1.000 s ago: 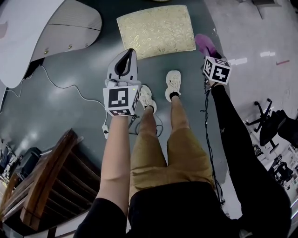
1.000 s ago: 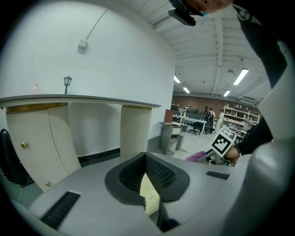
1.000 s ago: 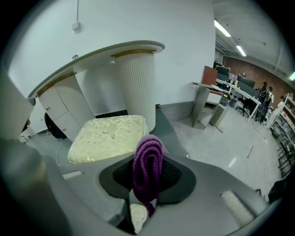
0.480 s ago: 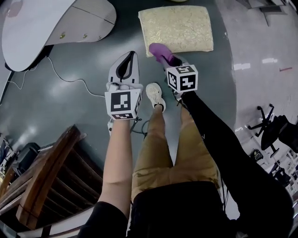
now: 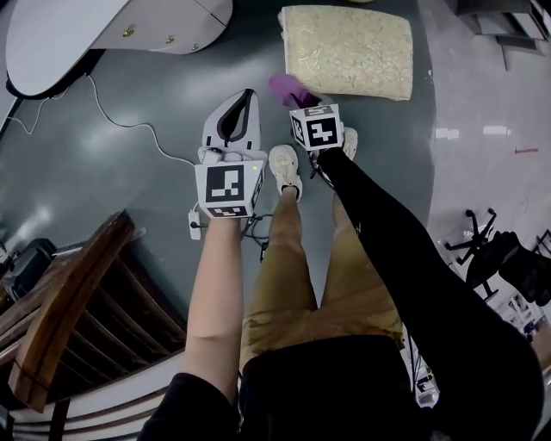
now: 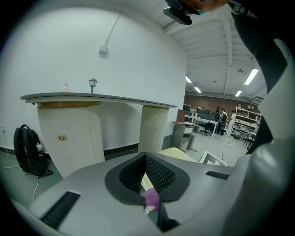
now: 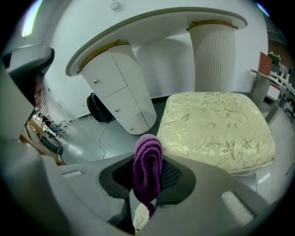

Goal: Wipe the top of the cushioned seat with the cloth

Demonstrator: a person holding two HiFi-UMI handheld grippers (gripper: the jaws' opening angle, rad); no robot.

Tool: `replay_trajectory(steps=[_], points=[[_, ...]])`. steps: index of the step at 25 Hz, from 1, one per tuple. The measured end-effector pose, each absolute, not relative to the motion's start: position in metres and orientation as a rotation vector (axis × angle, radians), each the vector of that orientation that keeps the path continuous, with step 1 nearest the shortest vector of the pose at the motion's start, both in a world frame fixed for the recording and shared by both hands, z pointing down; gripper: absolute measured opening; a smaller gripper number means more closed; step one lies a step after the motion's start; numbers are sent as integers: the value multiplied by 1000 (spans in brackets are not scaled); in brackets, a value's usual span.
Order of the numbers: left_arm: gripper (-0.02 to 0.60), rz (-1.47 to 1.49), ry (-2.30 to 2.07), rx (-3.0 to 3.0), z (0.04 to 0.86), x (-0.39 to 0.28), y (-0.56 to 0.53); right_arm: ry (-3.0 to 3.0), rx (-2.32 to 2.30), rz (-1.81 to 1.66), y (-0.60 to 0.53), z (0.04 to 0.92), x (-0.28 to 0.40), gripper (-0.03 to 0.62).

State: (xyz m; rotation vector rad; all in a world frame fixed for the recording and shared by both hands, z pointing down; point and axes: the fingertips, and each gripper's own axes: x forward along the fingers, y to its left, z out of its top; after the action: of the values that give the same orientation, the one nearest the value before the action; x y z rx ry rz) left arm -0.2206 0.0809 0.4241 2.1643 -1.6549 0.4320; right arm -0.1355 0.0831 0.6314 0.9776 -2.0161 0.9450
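The cushioned seat (image 5: pixel 349 50) is a pale gold floral pad standing on the dark floor at the top of the head view; it fills the right half of the right gripper view (image 7: pixel 216 129). A purple knitted cloth (image 5: pixel 288 88) hangs folded in my right gripper (image 5: pixel 299 99), which is shut on it just off the seat's near left corner. In the right gripper view the cloth (image 7: pixel 147 170) stands up between the jaws. My left gripper (image 5: pixel 244 96) is held lower left of the seat, shut and holding nothing. Through its jaws (image 6: pixel 145 161) a bit of the cloth (image 6: pixel 150 198) shows.
A white curved counter (image 5: pixel 103 26) stands at the upper left, with a cable (image 5: pixel 129 129) trailing on the floor. A dark wooden chair (image 5: pixel 69 310) is at the lower left, an office chair (image 5: pixel 486 245) at the right. A black backpack (image 6: pixel 30 152) leans by the counter.
My right gripper has swung left with the cloth, from the seat's right side to its near left corner. The left gripper has barely moved.
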Motion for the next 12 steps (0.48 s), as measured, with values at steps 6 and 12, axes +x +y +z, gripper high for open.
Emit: replay_trajectory(steps=[6, 12], points=[[6, 443, -1632, 2163, 427, -195, 73, -1956, 1025, 926, 64, 633, -73, 83], [6, 455, -1573, 2200, 429, -141, 49, -1863, 1137, 919, 39, 633, 27, 83]])
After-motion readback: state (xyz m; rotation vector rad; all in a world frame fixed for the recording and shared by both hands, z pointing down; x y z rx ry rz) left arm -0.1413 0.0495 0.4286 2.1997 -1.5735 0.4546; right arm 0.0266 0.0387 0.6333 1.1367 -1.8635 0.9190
